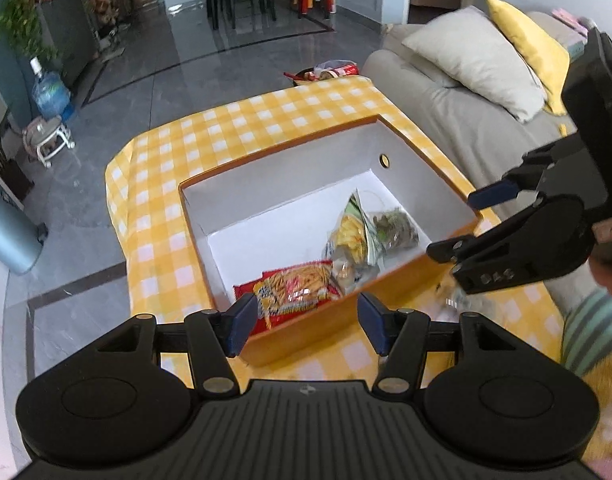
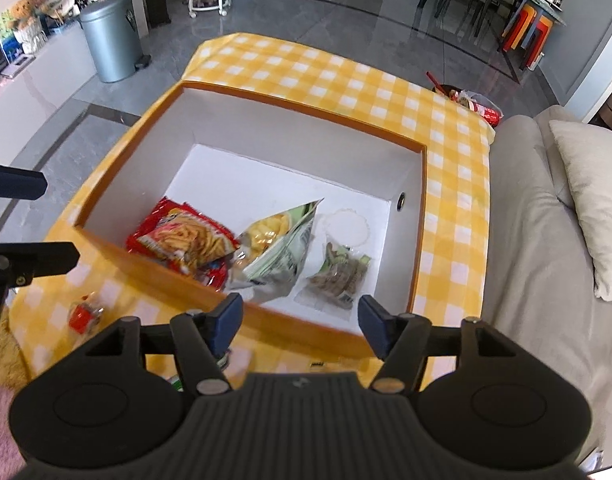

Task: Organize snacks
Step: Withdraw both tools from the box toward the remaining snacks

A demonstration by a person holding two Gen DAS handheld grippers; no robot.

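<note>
While three packets lie in the orange-walled white cardboard box (image 2: 266,152) | both tongs, left (image 1: 302,322) and right (image 2: 298,322), spread, empty | next: fetch small red-wrapped snack (image 2: 82,314) from yellow-checked worktop (image 2: 345,88).

1. I see the box (image 2: 419,216) open on top, so my tongs can come straight down into it; its orange walls block any sideways entry.
2. The far half of the box floor is bare white; that is where I have room.
3. The near half is crowded: the red fries bag (image 2: 186,240), the silver chip bag (image 2: 274,248) leaning on it, and the clear biscuit pack (image 2: 339,276) beside that.
4. The checked surface (image 2: 345,80) beyond the box is free.
5. On the near strip of the surface, a small red-capped item (image 2: 82,314) lies in the way.
6. My left tongs (image 1: 306,316) and right tongs (image 2: 300,322) both stand spread wide at the near wall.
7. The sofa (image 2: 545,240) hems in the right side.
</note>
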